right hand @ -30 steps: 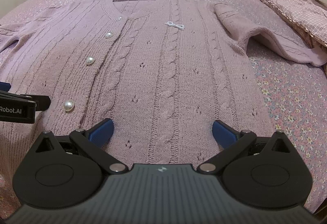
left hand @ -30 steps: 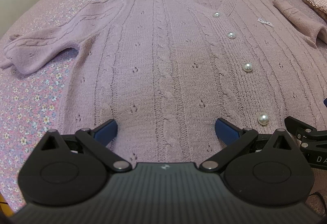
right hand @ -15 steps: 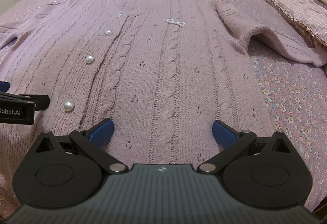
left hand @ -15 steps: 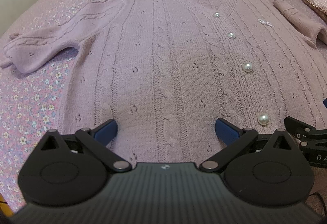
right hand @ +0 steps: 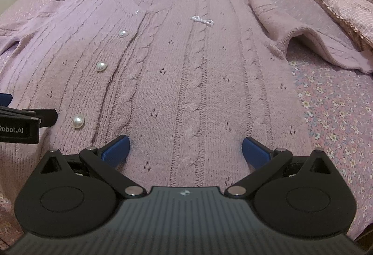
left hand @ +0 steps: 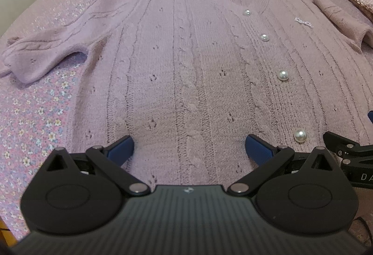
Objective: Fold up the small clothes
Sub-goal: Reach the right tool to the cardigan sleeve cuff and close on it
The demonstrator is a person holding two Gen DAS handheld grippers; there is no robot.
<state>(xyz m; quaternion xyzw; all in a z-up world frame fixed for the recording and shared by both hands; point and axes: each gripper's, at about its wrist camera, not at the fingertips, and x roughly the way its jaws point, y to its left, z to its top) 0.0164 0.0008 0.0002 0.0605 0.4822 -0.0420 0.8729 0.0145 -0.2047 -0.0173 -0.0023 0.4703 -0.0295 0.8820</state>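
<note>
Both views have edged forward along the cardigan [left hand: 186,73], which lies flat, buttoned, on the bed [right hand: 338,110]. Left gripper [left hand: 188,149] and right gripper [right hand: 185,147] released, fingers spread, empty (hem side). Pre-grasp step; next: pinch the hem.

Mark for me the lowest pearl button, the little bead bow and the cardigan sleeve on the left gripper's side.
lowest pearl button [left hand: 300,135], left wrist view, middle of the pearl.
bead bow [right hand: 202,20], right wrist view, its centre.
cardigan sleeve [left hand: 58,45], left wrist view, mid-sleeve knit.
</note>
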